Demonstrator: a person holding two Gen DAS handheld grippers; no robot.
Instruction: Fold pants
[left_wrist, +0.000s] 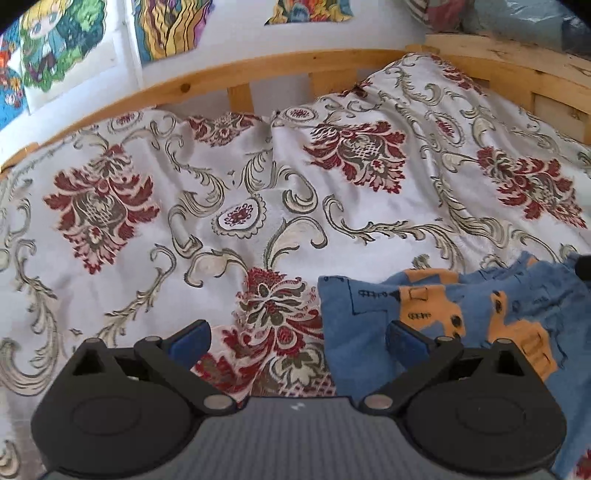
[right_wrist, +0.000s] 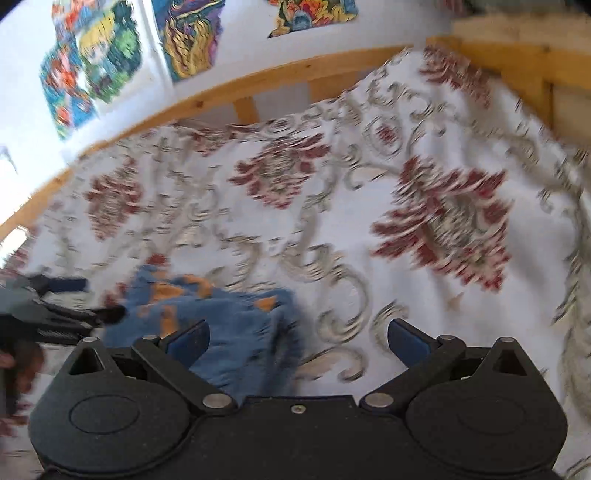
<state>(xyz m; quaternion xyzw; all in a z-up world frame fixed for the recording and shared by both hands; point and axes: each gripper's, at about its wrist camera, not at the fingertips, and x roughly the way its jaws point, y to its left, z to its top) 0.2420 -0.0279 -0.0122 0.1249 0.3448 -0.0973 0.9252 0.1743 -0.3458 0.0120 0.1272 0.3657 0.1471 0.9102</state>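
Left wrist view shows the small blue fabric pants with orange vehicle prints (left_wrist: 436, 314) lying rumpled on the bed, low and to the right of the frame, one straight edge facing left and the rest bunched toward the right border. The left hand-held gripper (left_wrist: 298, 338) hovers with its two blue-padded fingers spread wide and nothing between them; its right finger (left_wrist: 406, 341) sits over the near left part of the pants, though contact cannot be judged, and its left finger is over bare cover.

In the right wrist view, which is heavily motion-blurred, the same pants (right_wrist: 221, 325) appear as a crumpled blue and orange heap at lower left. The right hand-held gripper (right_wrist: 298, 338) is also released, fingers wide apart and holding nothing; its left finger (right_wrist: 188, 341) overlaps the heap while the right one is above plain cover. The other gripper (right_wrist: 55, 306) pokes in from the left edge, just beside the pants.

Under the garment spreads a white satin bedspread with red floral medallions and grey-gold scrollwork (left_wrist: 229, 206), wrinkled and heaped up toward the far right corner. Beyond it runs a pale pine bed rail with short upright slats (left_wrist: 243, 74), and above that a white wall carrying colourful cartoon posters (left_wrist: 55, 40).
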